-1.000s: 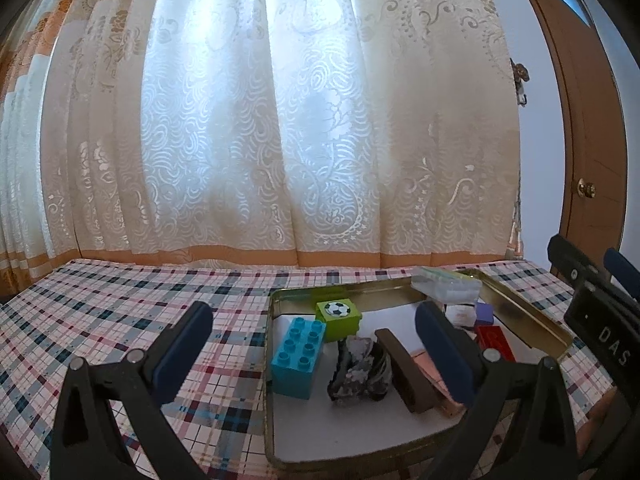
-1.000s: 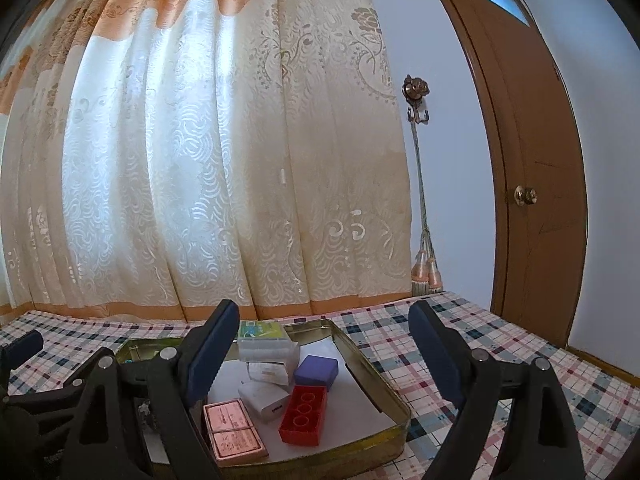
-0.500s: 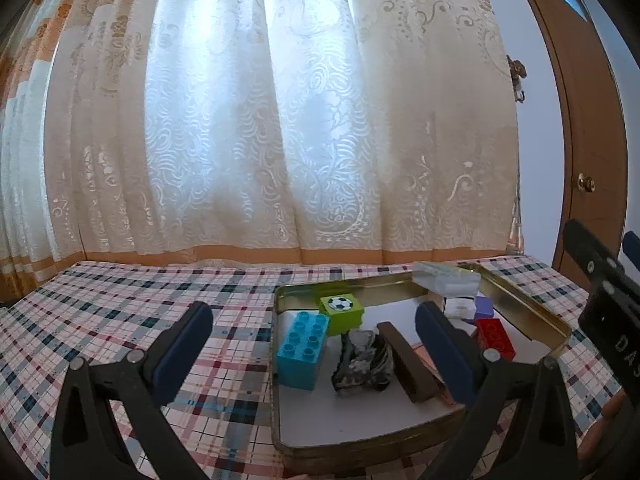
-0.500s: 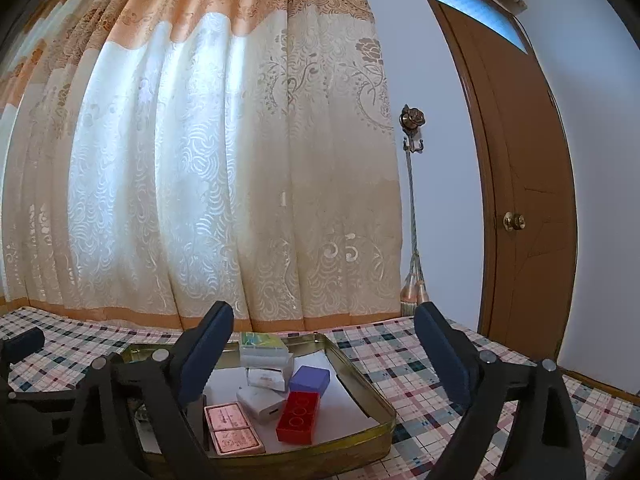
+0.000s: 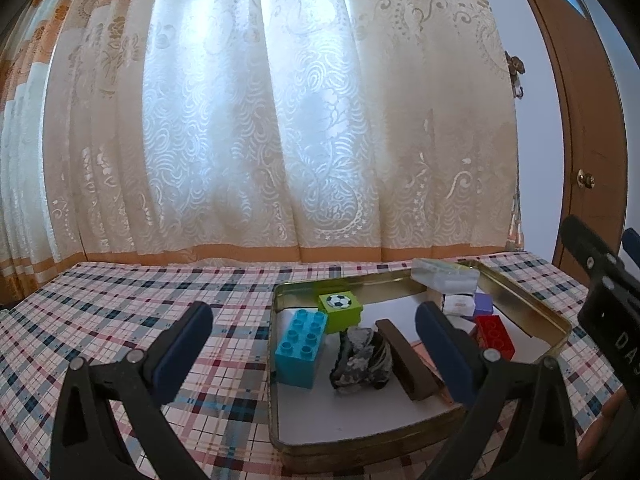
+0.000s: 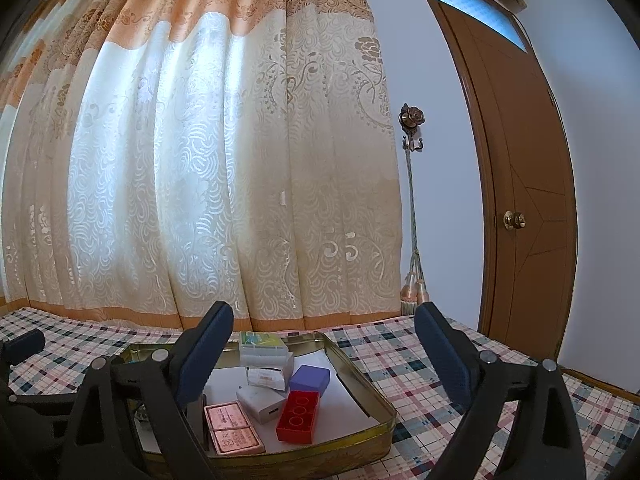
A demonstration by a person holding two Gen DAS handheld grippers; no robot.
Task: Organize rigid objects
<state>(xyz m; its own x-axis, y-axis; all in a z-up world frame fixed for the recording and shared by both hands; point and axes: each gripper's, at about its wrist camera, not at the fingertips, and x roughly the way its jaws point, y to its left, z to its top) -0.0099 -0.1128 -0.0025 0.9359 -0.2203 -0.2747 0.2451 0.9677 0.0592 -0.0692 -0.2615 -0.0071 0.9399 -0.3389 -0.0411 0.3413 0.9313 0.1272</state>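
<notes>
A gold metal tray (image 5: 532,312) (image 6: 360,384) sits on the plaid table. It holds a blue brick (image 5: 301,342), a green cube with a football print (image 5: 341,307), a grey rock (image 5: 360,358), a brown bar (image 5: 404,354), a red brick (image 5: 494,336) (image 6: 299,415), a purple box (image 6: 310,379), a white charger (image 6: 260,403), pink cards (image 6: 232,427) and a clear box (image 5: 444,276) (image 6: 262,346). My left gripper (image 5: 314,354) is open and empty, raised before the tray. My right gripper (image 6: 324,364) is open and empty, raised above the tray's near right side.
The plaid tablecloth (image 5: 120,304) stretches left of the tray. A patterned curtain (image 5: 280,120) hangs along the table's far edge. A brown door (image 6: 532,200) stands at the right. The right gripper's body (image 5: 600,304) shows at the left wrist view's right edge.
Both grippers have risen and drawn back from the tray, which now looks lower and smaller in both views. Both stay open and empty. The objects have not moved.
</notes>
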